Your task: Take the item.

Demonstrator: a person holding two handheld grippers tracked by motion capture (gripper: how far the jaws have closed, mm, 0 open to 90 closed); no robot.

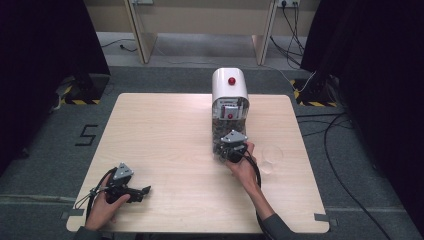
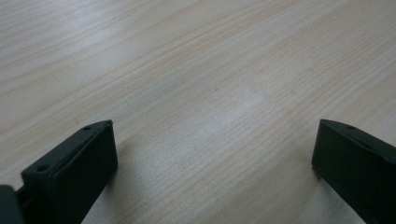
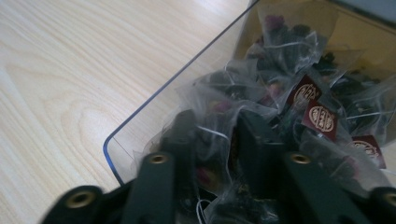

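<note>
In the clear plastic tray [image 3: 140, 121] below the white dispenser [image 1: 229, 86], the right tongs [image 3: 219, 135] pinch a translucent mesh tea sachet [image 3: 219, 116]; it looks light, soft and crushable, best taken by its gathered top. The left tongs [image 2: 212, 154] stand apart over the pale wooden bench [image 1: 165, 130].

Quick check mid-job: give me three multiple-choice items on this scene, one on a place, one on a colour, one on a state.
1. Where are the right tongs?
A. in the tea-bag tray
B. over a plate
C. at the table's left edge

2. What colour is the button on the dispenser?
A. green
B. red
C. blue

3. What state are the left tongs in?
A. open
B. shut on a bag
C. shut, empty

Answers:
1. A, sachets surround their jaws.
2. B, it shows red on the white top.
3. A, bare table lies between the wide-apart jaws.
</note>
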